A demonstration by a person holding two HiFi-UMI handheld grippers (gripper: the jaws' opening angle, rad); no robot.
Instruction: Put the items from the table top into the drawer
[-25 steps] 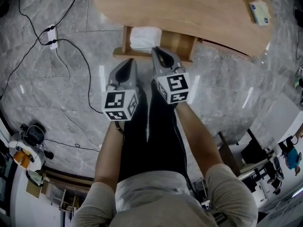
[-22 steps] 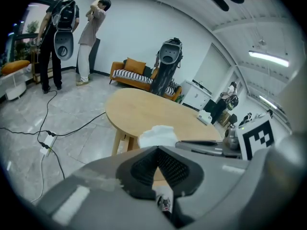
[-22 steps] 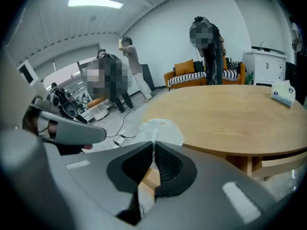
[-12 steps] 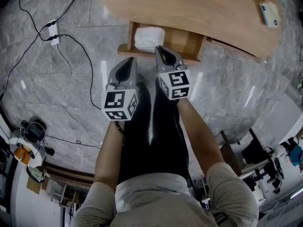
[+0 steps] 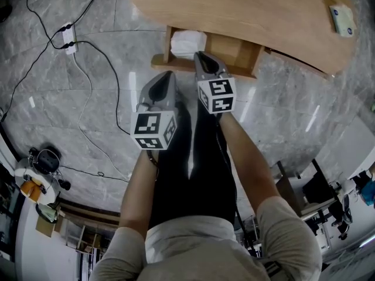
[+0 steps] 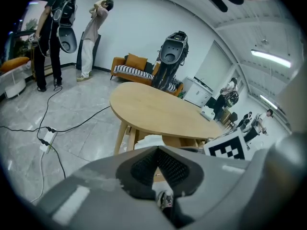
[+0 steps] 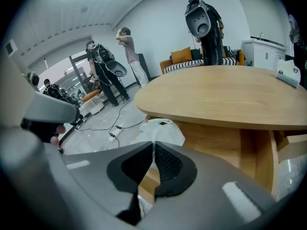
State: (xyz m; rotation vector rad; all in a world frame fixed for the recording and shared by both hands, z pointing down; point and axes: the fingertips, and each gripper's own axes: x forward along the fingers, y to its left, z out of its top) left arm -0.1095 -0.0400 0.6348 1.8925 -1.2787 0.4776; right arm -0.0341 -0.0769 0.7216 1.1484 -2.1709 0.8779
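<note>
Lying in the drawer, white bag just beyond right gripper.

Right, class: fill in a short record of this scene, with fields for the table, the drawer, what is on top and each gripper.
table: oval, light wood
drawer: pulled open under the table's near edge
in drawer: white crumpled item at its left end
on table top: one small white item, far right
left gripper: shut, empty, short of the drawer
right gripper: shut, empty, tip at the drawer's front
</note>
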